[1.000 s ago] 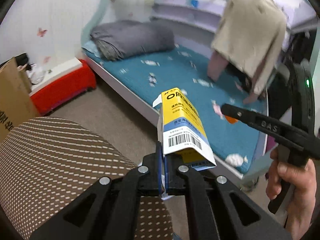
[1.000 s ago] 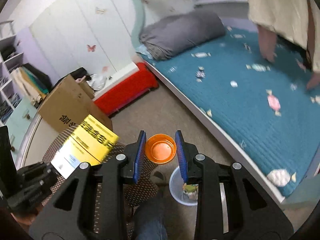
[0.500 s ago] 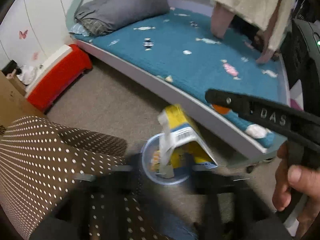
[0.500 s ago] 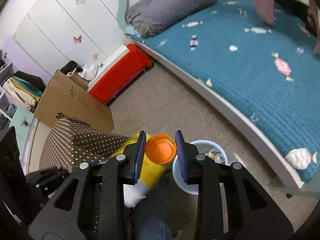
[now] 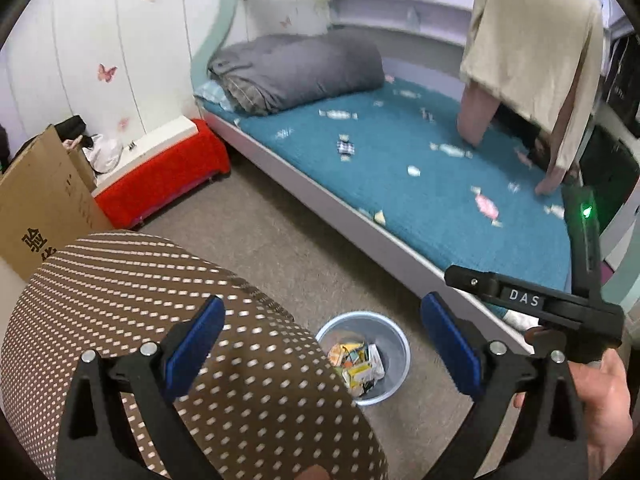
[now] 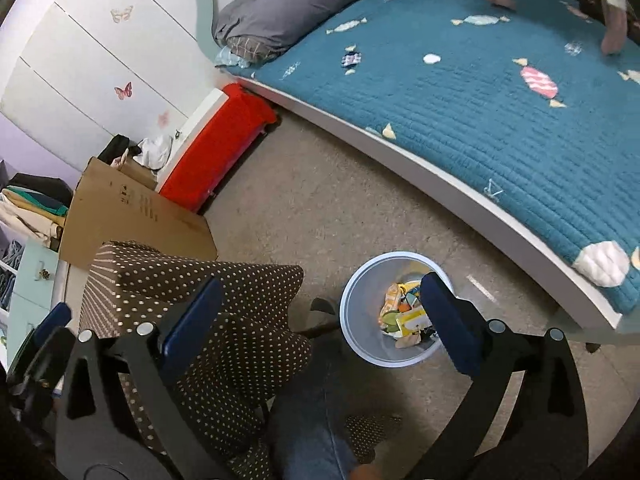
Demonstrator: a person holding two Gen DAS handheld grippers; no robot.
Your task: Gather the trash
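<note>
Both grippers are hovering above the waste bin [image 5: 362, 358] on the floor beside the bed [image 5: 420, 172]. Left gripper [image 5: 320, 344] jaws are standing released, gripping nothing. Right gripper [image 6: 318, 320] jaws likewise. Trash [image 6: 404, 314] is lying inside the bin.

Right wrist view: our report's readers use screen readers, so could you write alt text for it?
The open, empty right tool hangs above a pale blue wastebasket holding crumpled wrappers on the beige floor. A brown polka-dot cushion lies left, a teal candy-print bed behind.
</note>
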